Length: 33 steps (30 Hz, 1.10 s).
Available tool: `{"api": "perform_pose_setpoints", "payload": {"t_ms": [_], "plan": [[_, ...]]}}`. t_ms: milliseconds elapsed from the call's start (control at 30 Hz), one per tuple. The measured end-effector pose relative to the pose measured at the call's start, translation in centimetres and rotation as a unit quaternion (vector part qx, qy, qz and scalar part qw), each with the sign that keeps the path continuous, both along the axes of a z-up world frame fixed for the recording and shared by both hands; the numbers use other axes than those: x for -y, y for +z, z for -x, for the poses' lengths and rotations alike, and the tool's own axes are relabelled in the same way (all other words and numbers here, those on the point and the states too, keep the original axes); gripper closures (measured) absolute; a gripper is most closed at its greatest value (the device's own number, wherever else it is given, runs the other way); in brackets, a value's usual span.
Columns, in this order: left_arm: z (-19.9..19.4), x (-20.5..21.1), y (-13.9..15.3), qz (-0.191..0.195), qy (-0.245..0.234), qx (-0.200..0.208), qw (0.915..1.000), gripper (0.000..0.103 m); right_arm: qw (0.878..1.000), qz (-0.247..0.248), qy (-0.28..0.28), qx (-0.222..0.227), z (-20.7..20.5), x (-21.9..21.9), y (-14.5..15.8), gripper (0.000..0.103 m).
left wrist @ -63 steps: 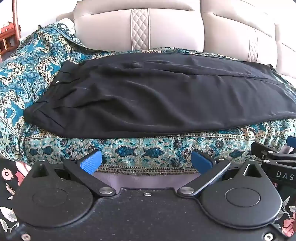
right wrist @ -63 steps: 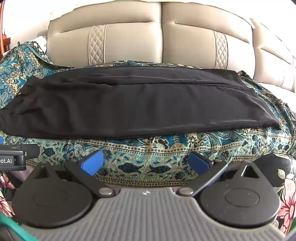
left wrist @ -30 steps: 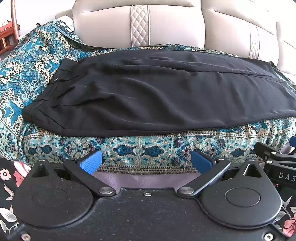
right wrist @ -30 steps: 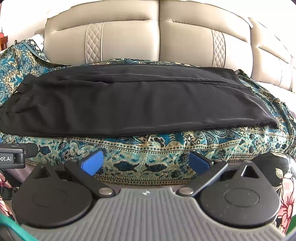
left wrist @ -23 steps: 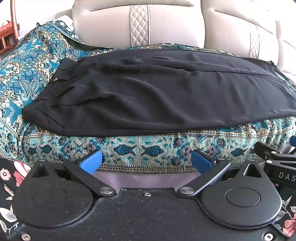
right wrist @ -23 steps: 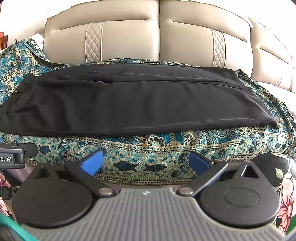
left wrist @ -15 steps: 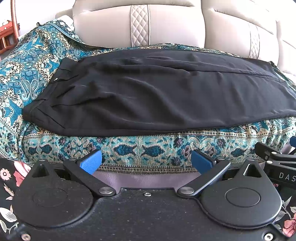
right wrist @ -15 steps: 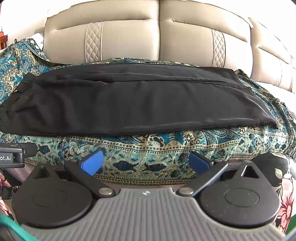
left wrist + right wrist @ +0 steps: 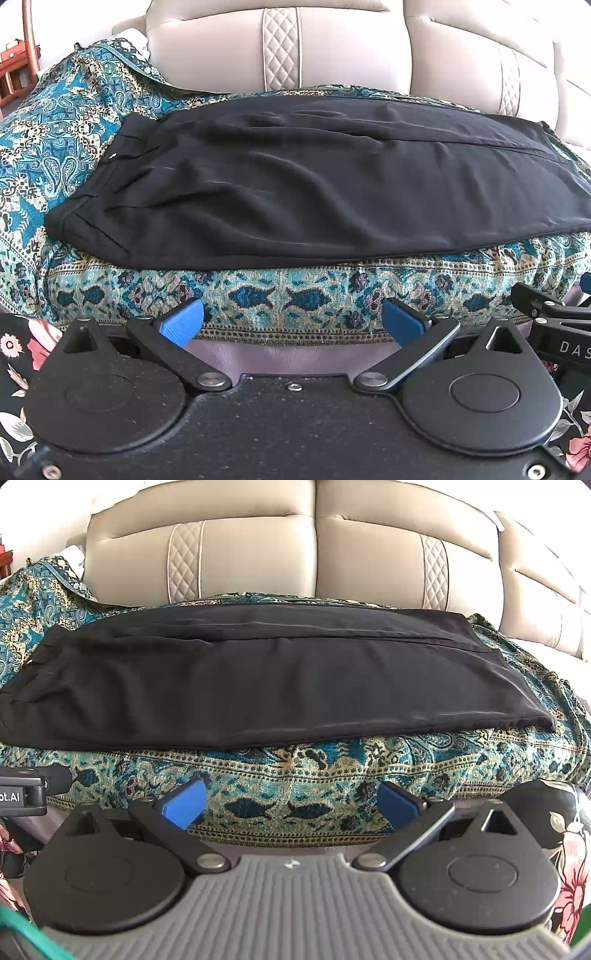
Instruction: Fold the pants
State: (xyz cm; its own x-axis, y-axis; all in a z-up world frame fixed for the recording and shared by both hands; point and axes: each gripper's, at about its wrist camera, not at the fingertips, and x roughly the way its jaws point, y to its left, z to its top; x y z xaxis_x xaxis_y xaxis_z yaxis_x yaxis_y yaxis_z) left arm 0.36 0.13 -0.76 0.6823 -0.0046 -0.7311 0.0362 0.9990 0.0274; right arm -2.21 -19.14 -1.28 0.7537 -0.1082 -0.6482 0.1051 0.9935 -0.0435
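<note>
Beige sofa (image 9: 332,48) seat draped with a teal patterned cloth (image 9: 295,291). Black pants (image 9: 314,184) lie flat lengthwise on the cloth, waistband at left, hems at right, one leg stacked on the other. Left tool (image 9: 291,325) spread wide, holding nothing, below the seat's front edge. Right tool (image 9: 291,805) likewise spread and empty, clear of the pants

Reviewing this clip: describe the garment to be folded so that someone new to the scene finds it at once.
Start at the beige leather sofa; its seat is draped with a teal paisley cloth. Lying flat across that cloth are the black pants, waistband at the left, leg ends at the right. They are the only plain dark fabric on the patterned cover.
</note>
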Motion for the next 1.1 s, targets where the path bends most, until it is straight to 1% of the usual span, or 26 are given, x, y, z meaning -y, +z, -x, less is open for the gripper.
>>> {"api": "perform_pose_setpoints", "payload": {"t_ms": [300,467,633,900,1033,1100], "plan": [[0.1,-0.1,-0.1,-0.001,0.000,0.000,1.0000,0.000,1.000,0.002,0.003,-0.001,-0.1,0.0,-0.1,0.000],[0.0,-0.2,-0.1,-0.002,0.000,0.000,1.0000,0.000,1.000,-0.009,0.019,0.002,-0.1,0.0,-0.1,0.000],[-0.1,-0.2,-0.3,-0.003,0.002,-0.001,1.0000,0.000,1.000,-0.009,0.017,0.004,-0.2,-0.1,-0.1,0.000],[-1.1,-0.5,-0.7,-0.011,0.012,-0.003,0.9999,0.000,1.000,-0.019,0.019,0.001,-0.5,0.2,-0.5,0.000],[-2.0,-0.7,-1.0,-0.010,0.013,-0.007,0.9998,0.000,0.999,-0.038,0.016,-0.005,-0.8,0.5,-1.0,0.000],[-2.5,-0.9,-1.2,-0.011,0.011,-0.009,0.9998,0.000,0.999,-0.039,0.012,-0.008,-1.0,0.7,-1.2,0.000]]}}
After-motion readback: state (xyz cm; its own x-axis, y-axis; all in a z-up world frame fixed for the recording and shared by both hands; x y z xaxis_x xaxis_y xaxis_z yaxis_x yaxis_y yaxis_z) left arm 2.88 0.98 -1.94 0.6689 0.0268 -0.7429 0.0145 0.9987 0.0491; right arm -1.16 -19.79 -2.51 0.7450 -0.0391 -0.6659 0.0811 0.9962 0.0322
